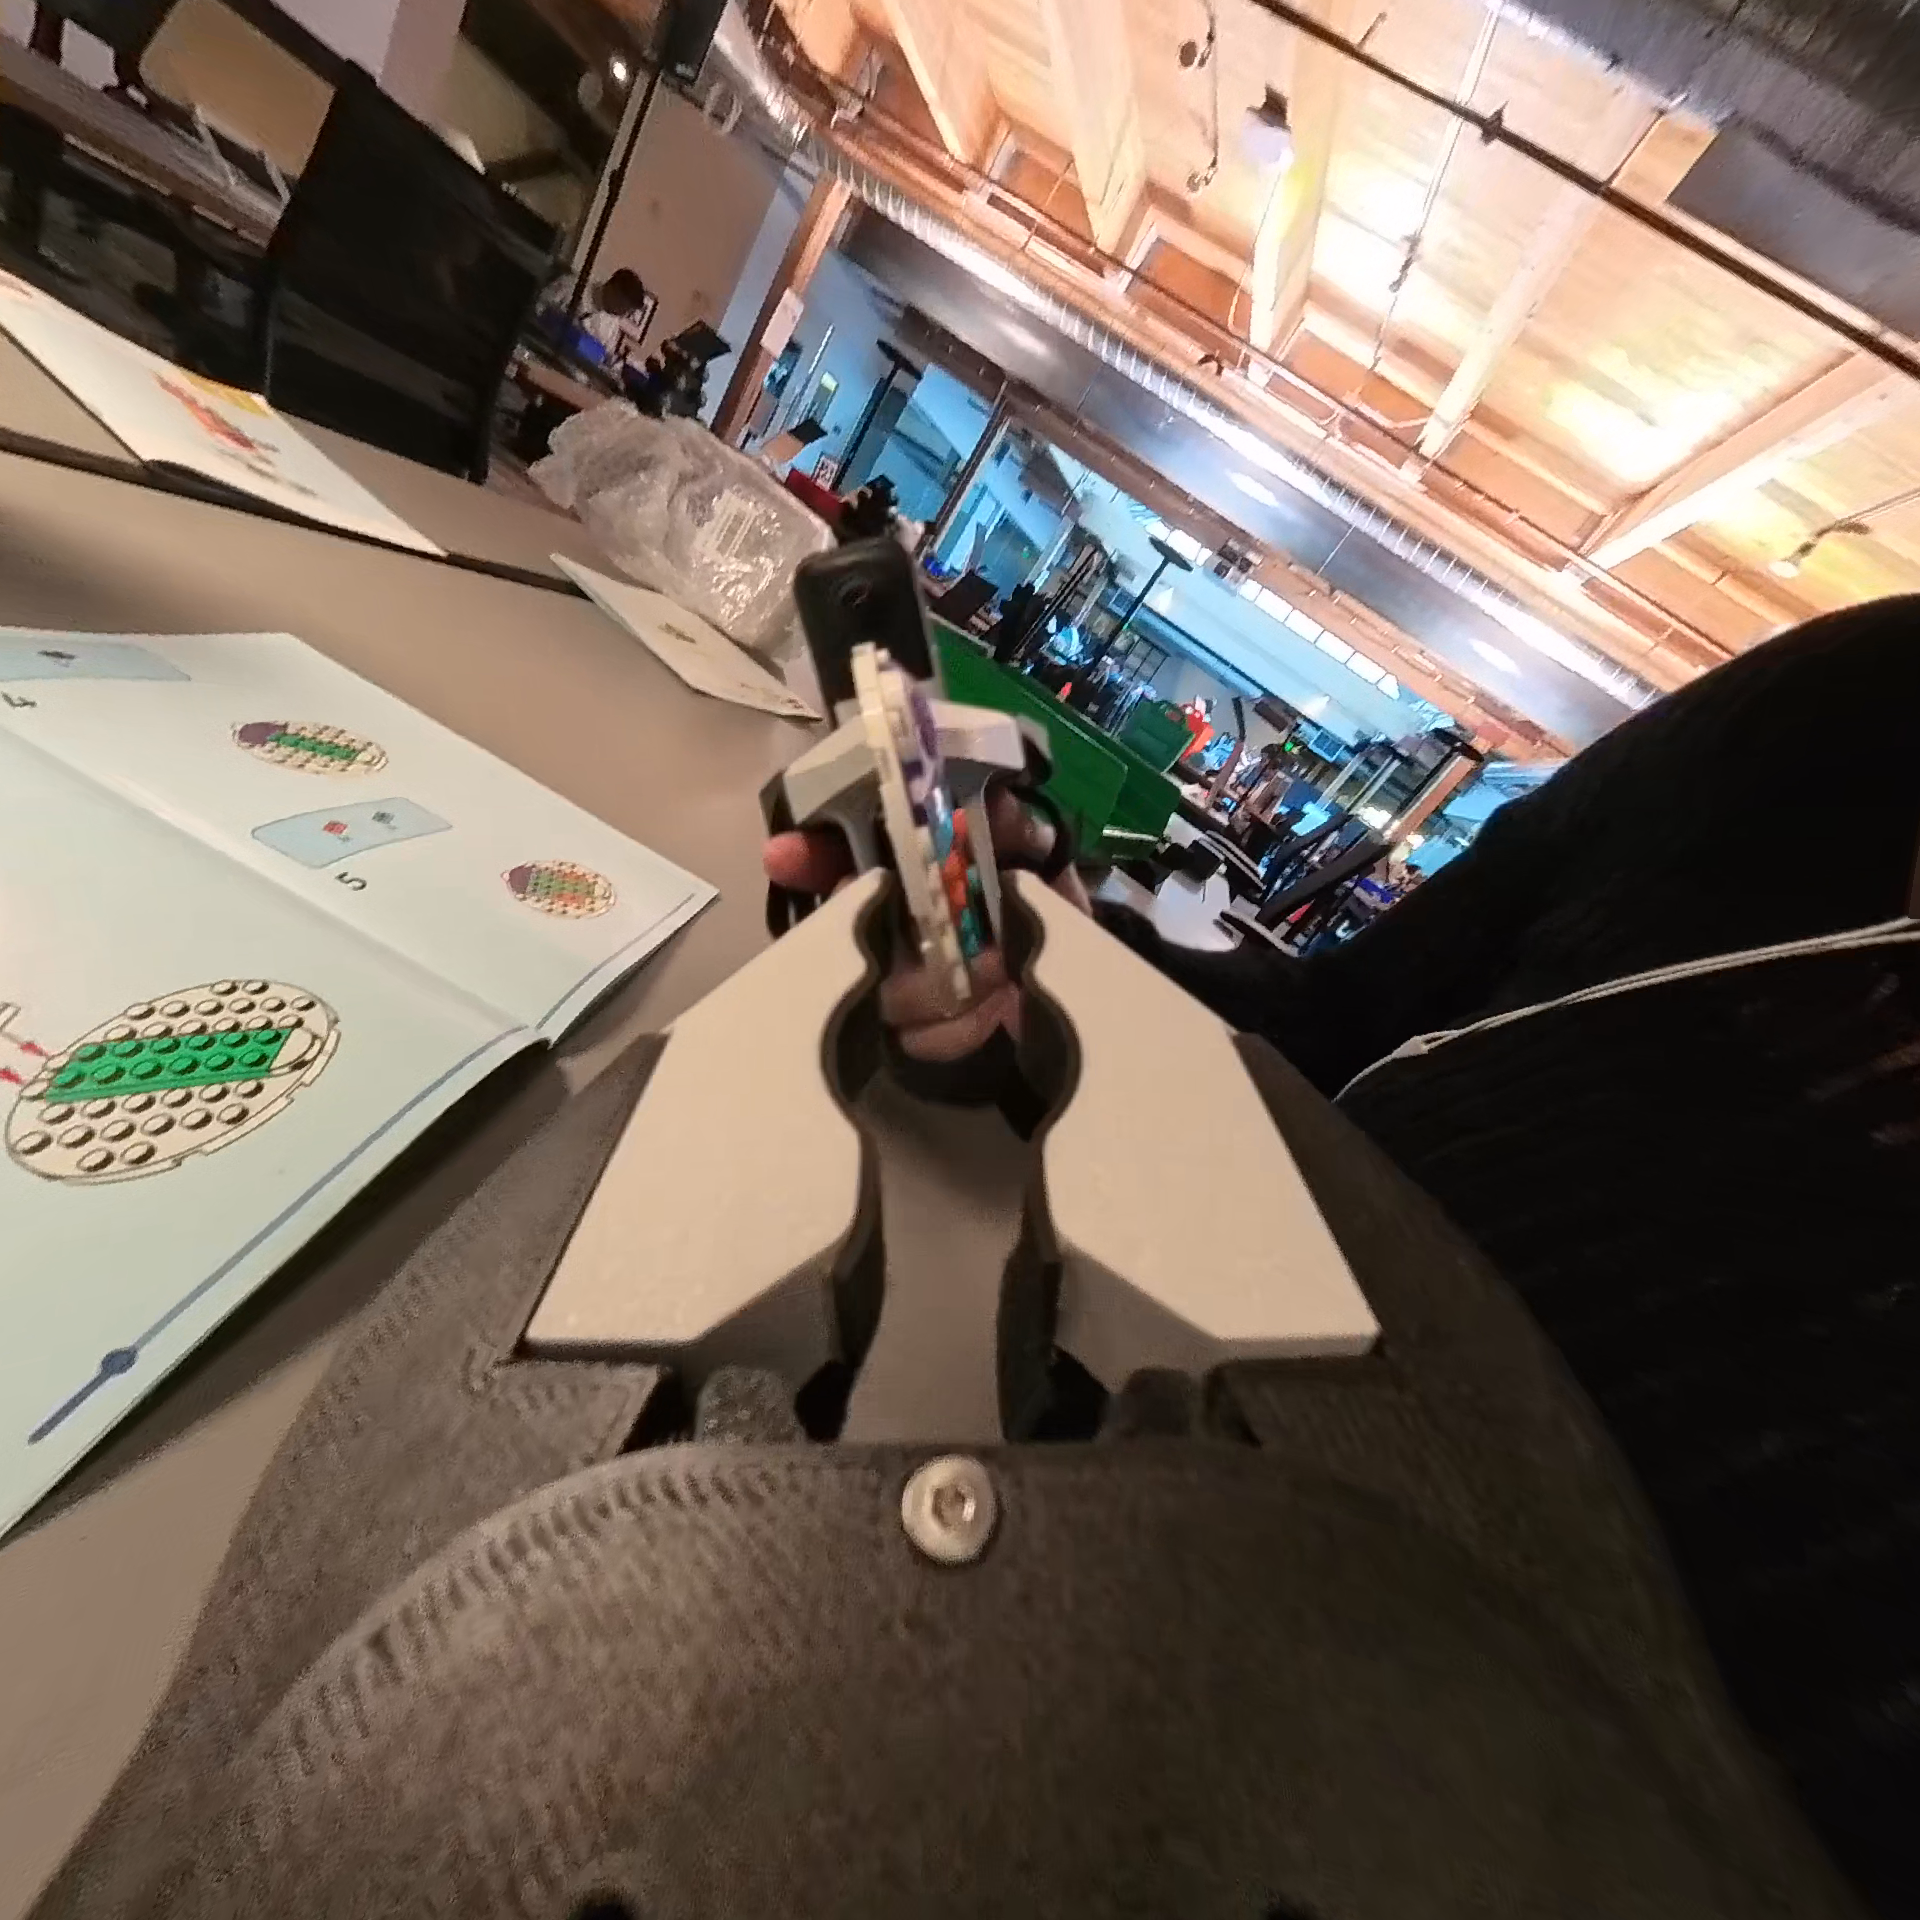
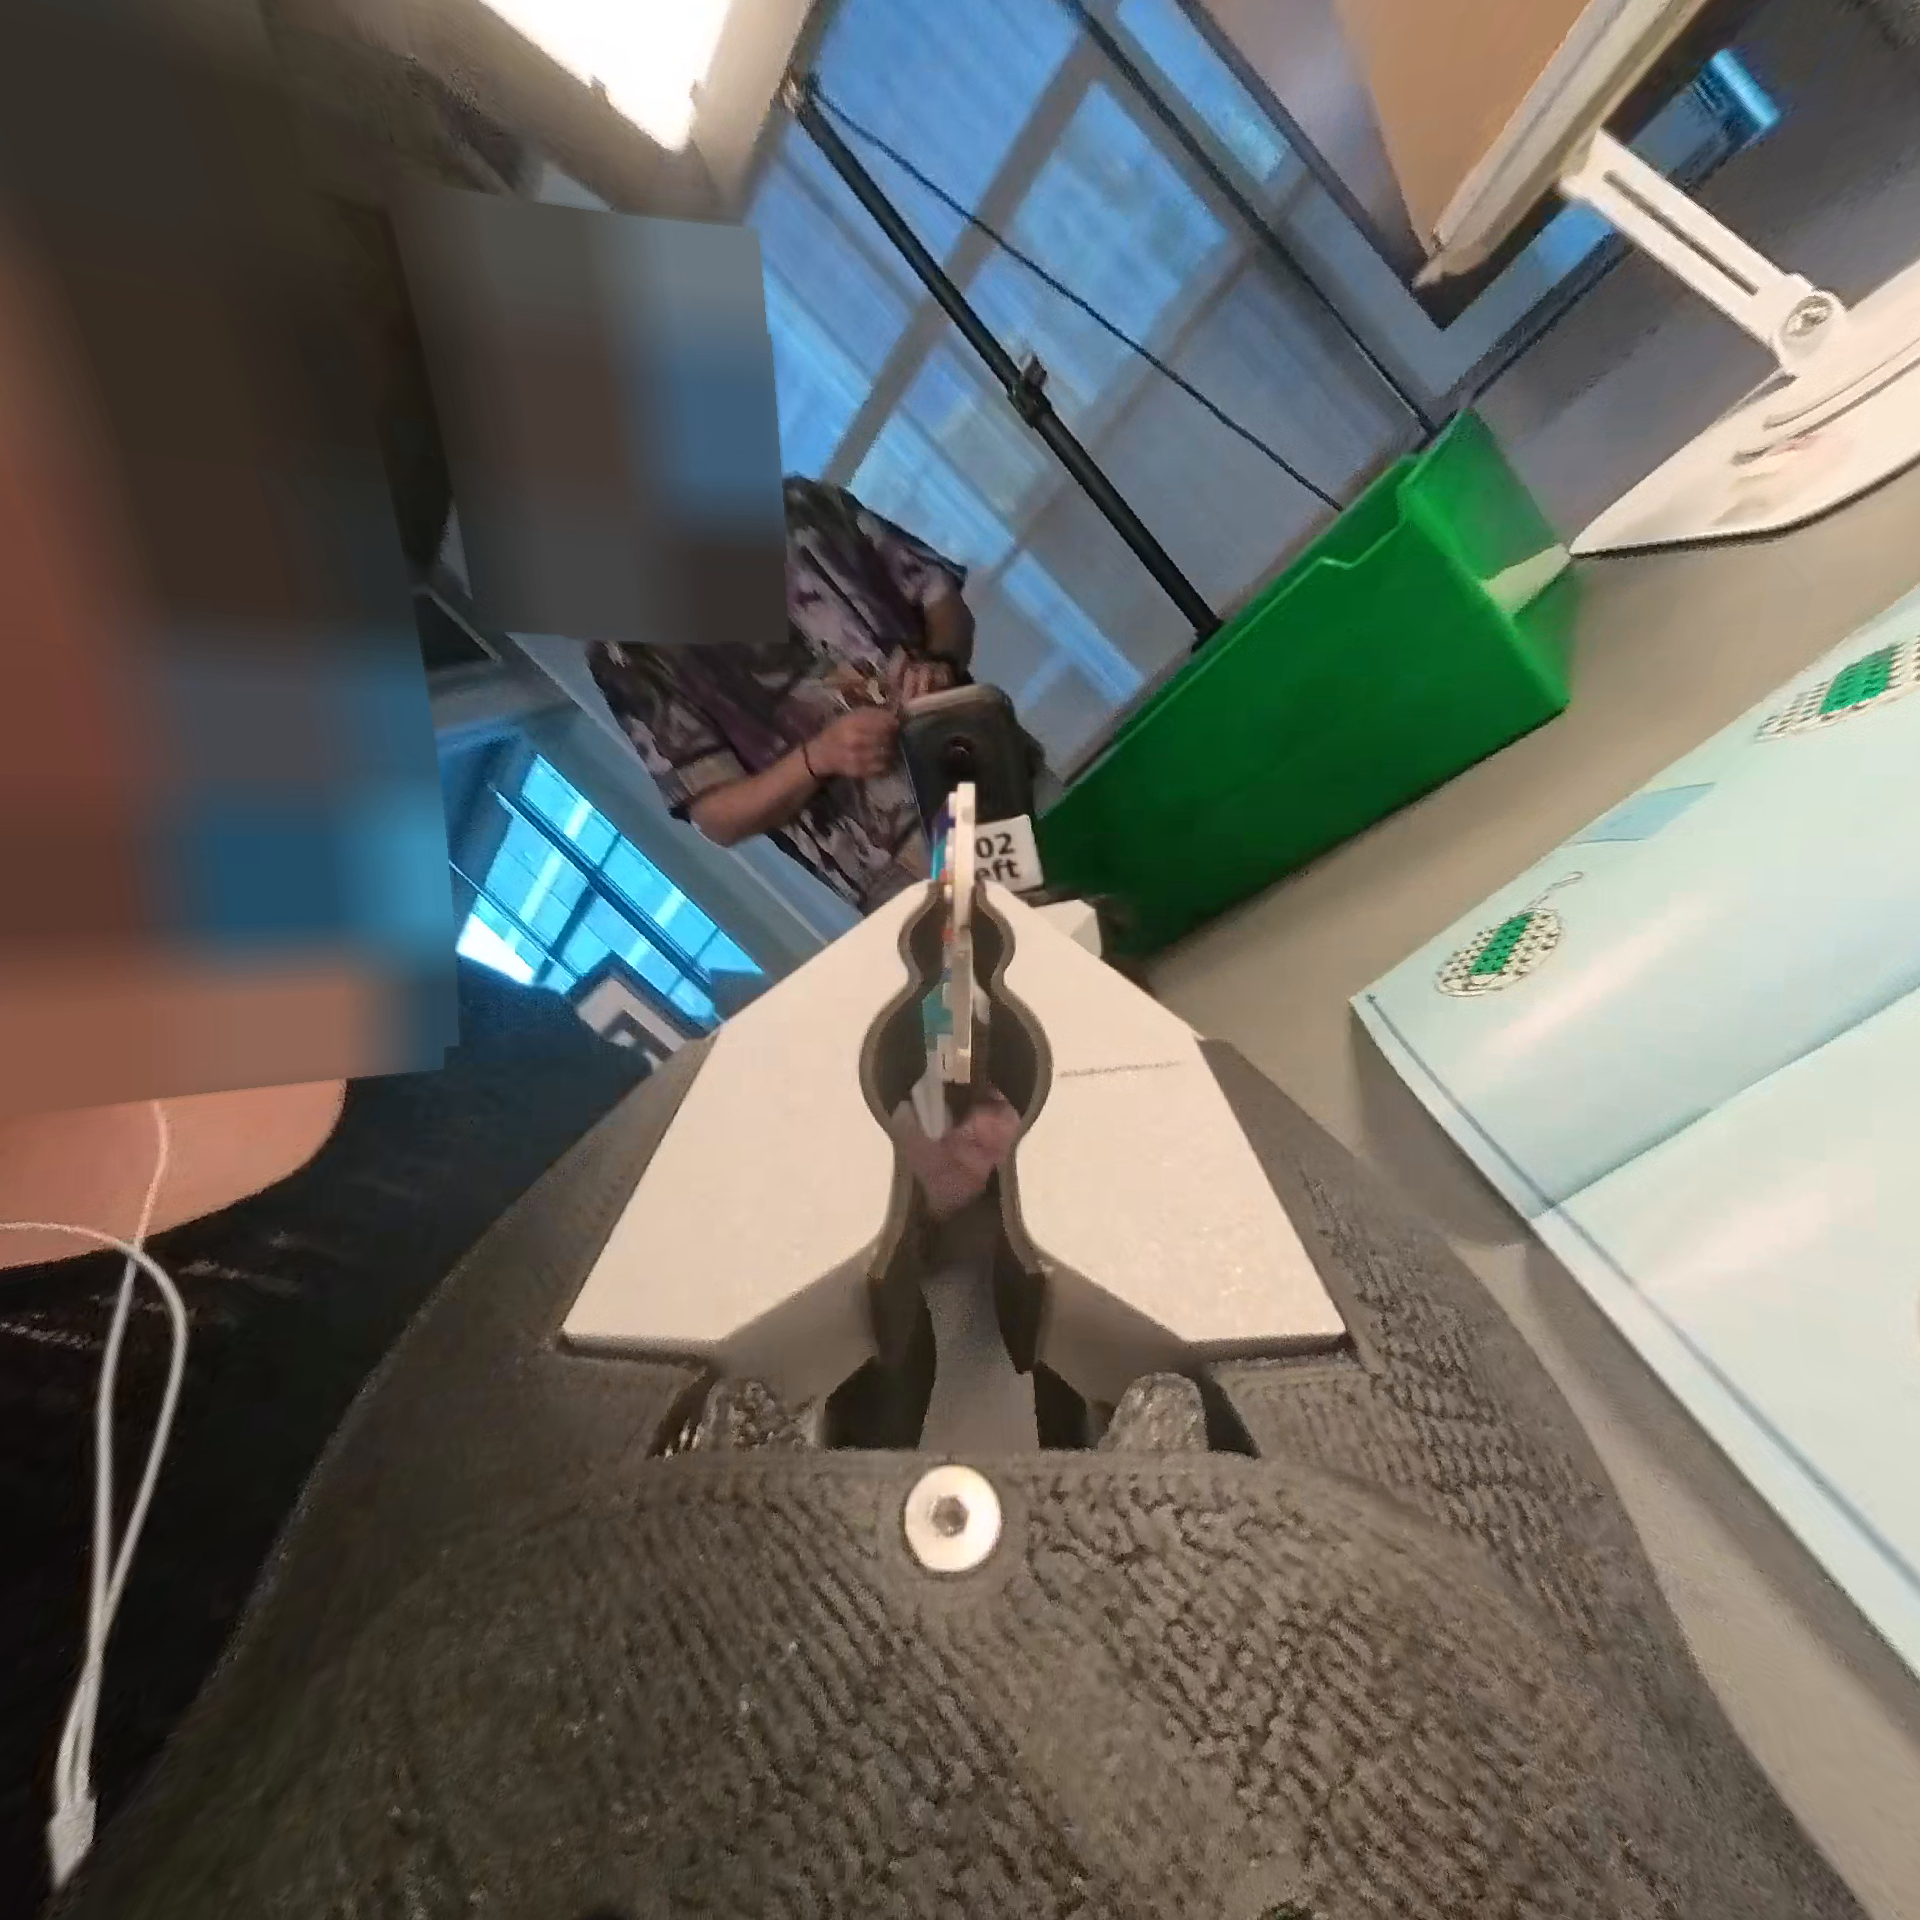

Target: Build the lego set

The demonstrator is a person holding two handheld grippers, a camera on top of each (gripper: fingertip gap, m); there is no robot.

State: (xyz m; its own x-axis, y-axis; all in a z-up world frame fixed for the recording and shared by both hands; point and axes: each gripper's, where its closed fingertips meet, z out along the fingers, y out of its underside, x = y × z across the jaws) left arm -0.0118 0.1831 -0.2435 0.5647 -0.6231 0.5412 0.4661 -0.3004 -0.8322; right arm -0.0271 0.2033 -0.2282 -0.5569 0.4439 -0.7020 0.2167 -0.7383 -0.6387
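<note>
A round white lego plate (image 1: 902, 831) with purple, orange and teal bricks on one face is held edge-on above the grey table (image 1: 582, 665). My left gripper (image 1: 951, 904) is shut on the plate's near edge. My right gripper (image 1: 909, 769) faces it from the far side and is shut on the opposite edge. In the right wrist view my right gripper (image 2: 961, 920) clamps the same plate (image 2: 964, 935), with the left gripper's black camera body (image 2: 971, 758) just beyond. Fingers of a hand show behind the plate.
An open instruction booklet (image 1: 260, 935) lies on the table; it also shows in the right wrist view (image 2: 1662, 1039). A green bin (image 2: 1351, 675) stands behind. A clear plastic bag (image 1: 686, 520) and a black chair (image 1: 395, 291) are farther back. A person in dark clothing (image 1: 1662, 1039) is close. The tips of both grippers are at nearly the same place.
</note>
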